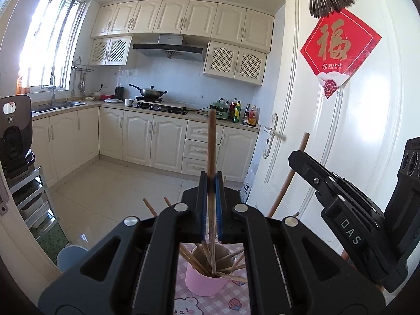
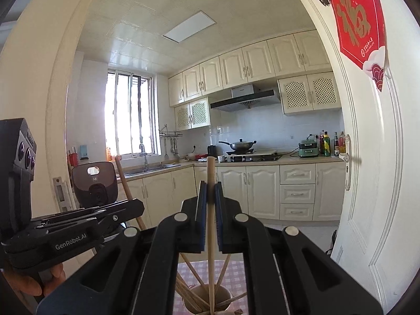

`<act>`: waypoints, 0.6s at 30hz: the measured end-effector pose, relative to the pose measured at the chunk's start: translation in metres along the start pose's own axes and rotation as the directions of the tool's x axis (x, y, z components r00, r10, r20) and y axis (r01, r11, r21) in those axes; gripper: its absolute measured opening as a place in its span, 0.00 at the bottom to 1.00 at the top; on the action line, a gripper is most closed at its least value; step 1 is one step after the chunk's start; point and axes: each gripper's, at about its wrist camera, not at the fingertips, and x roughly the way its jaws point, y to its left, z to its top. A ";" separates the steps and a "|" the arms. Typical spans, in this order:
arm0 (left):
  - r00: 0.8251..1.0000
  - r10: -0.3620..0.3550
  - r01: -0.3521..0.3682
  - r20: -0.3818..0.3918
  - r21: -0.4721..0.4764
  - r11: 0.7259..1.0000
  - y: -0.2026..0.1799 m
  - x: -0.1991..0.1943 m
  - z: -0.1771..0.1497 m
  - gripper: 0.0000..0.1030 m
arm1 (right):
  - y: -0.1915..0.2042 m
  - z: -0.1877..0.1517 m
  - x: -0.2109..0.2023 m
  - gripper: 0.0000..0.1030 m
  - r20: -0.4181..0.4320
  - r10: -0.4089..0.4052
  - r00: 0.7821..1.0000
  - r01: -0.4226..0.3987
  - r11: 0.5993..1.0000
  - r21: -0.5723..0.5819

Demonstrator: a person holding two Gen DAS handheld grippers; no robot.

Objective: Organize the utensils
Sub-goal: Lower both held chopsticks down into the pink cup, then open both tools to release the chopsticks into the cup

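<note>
My left gripper (image 1: 210,178) is shut on a dark brown chopstick (image 1: 211,141) that stands upright, its lower end inside a pink cup (image 1: 204,281) with several other chopsticks splayed in it. My right gripper (image 2: 210,186) is shut on a lighter wooden chopstick (image 2: 210,173), also upright, reaching down into the same cup (image 2: 207,302). The right gripper shows at the right of the left wrist view (image 1: 309,162), holding its chopstick (image 1: 299,155). The left gripper shows at the left of the right wrist view (image 2: 131,207).
The cup stands on a pink patterned tablecloth (image 1: 199,304). A white door (image 1: 341,131) with a red paper decoration (image 1: 338,44) is close on the right. A dark appliance (image 1: 14,131) stands on a rack at left. Kitchen counters (image 1: 157,110) run along the back.
</note>
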 end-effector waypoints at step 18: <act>0.982 -0.001 0.003 -0.187 0.008 1.000 0.002 0.033 -0.042 0.06 | 0.013 -0.040 0.010 0.05 -0.199 -0.002 0.980 -0.011 0.998 -0.061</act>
